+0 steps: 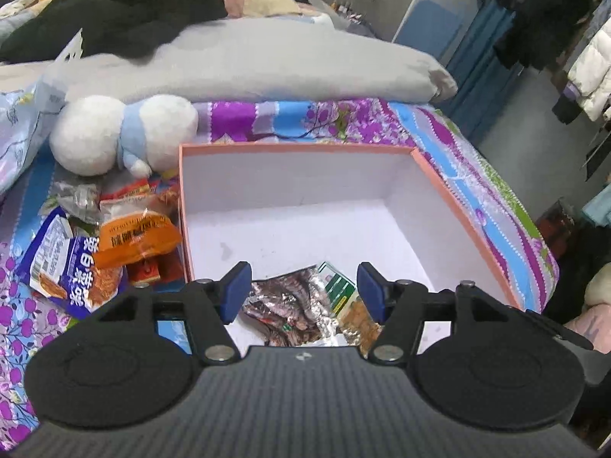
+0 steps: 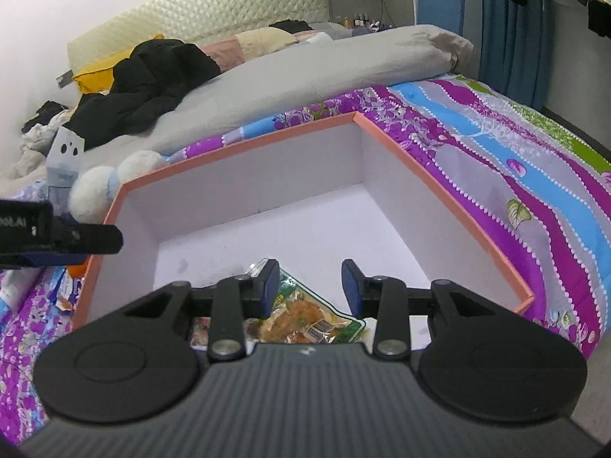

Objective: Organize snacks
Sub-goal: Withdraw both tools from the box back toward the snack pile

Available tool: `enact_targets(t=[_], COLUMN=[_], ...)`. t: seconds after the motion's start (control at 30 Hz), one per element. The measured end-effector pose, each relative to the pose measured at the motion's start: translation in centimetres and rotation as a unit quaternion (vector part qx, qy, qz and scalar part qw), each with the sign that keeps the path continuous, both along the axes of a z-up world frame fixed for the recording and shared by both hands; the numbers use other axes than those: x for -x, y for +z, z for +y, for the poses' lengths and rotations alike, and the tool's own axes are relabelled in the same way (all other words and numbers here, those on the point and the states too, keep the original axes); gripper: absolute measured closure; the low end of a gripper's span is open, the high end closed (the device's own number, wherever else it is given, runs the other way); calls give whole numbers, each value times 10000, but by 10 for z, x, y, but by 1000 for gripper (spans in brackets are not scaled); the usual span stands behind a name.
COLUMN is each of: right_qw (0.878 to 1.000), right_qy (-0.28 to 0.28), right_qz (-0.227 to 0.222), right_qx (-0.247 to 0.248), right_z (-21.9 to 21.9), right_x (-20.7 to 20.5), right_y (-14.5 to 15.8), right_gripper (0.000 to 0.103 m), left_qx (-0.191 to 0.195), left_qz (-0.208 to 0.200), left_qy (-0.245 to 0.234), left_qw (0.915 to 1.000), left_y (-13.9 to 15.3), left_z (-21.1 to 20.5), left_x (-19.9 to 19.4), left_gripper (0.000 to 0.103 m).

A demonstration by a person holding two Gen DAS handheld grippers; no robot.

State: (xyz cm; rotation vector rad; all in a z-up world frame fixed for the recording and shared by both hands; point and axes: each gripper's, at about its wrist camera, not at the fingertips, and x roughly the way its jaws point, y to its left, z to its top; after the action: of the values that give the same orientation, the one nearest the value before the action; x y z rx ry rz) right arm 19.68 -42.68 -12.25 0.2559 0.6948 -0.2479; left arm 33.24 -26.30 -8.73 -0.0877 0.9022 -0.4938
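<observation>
A pink box with a white inside (image 1: 454, 206) sits on the bed; it also shows in the right wrist view (image 2: 439, 191). Inside, near its front, lie a silver-brown snack packet (image 1: 290, 305) and a green-orange packet (image 1: 343, 294), the latter also in the right wrist view (image 2: 309, 313). My left gripper (image 1: 303, 292) is open and empty above these packets. My right gripper (image 2: 310, 288) is open and empty above the green-orange packet. A pile of snacks lies left of the box: an orange packet (image 1: 137, 236) and a blue-white packet (image 1: 72, 271).
A white and blue plush toy (image 1: 114, 133) lies behind the snack pile. A grey duvet (image 1: 267, 65) and black clothes (image 1: 126, 11) lie further back. The bed's right edge (image 1: 534, 236) drops to the floor. The left gripper's side (image 2: 57, 236) shows at the right wrist view's left.
</observation>
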Motion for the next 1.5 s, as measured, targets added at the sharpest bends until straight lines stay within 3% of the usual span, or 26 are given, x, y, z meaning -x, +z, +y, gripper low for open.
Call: enact_targets(t=[0.47,0.67,0.87,1.17,1.5], right_qw=[9961,9919,9878,9837,9810], right_qy=[221,416,691,1093,1390], right_qz=[-799,-1139,-1334,-1425,-1327], right_qx=[291,377,410,125,259], right_z=[37,65,99,150,184], right_x=[23,36,49,74,112], right_y=[78,105,121,107,86], right_gripper=[65,64,64,64,64], left_qx=[224,183,206,11,-146], left_qz=[-865,-1351,-1551,-1557,-1560], left_qy=[-19,150,448,852,1058], left_qw=[9960,9905,9867,9841,9820], left_y=[87,121,141,139,111], left_z=[50,88,139,209,245], left_x=[44,71,104,154,209], left_gripper=[36,36,36,36,36])
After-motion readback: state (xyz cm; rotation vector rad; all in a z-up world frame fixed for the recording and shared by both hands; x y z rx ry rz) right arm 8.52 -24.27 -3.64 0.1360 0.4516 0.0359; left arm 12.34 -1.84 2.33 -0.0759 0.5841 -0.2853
